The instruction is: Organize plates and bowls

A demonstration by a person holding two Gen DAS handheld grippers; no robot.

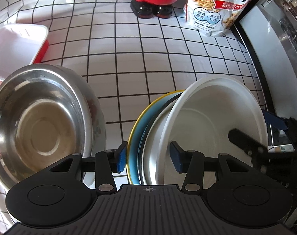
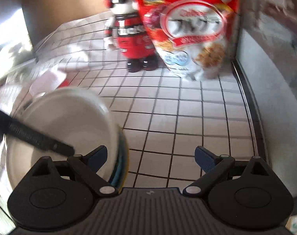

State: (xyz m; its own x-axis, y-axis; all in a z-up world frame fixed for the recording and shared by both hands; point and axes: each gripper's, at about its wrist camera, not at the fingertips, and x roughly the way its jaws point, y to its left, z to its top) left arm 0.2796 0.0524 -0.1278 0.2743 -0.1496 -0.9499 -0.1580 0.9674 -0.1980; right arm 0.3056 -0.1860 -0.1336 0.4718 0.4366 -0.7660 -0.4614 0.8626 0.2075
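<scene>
Left gripper (image 1: 148, 156) straddles the stack of a white bowl (image 1: 213, 117) over a blue plate (image 1: 136, 135) with a yellow rim, tilted on the tiled counter (image 1: 148, 58); left pad touches the plate edge, right pad sits inside the bowl, firm clamp unclear. Right gripper (image 2: 150, 158) is wide open and empty just right of the stack, left finger beside the bowl rim. Steel bowl (image 1: 40, 121) sits left of the stack.

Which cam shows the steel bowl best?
Left wrist: the steel bowl shows sharp, its whole inside in view, left of the left gripper. Right wrist shows only a blurred metallic edge at far left, if that is it.
</scene>
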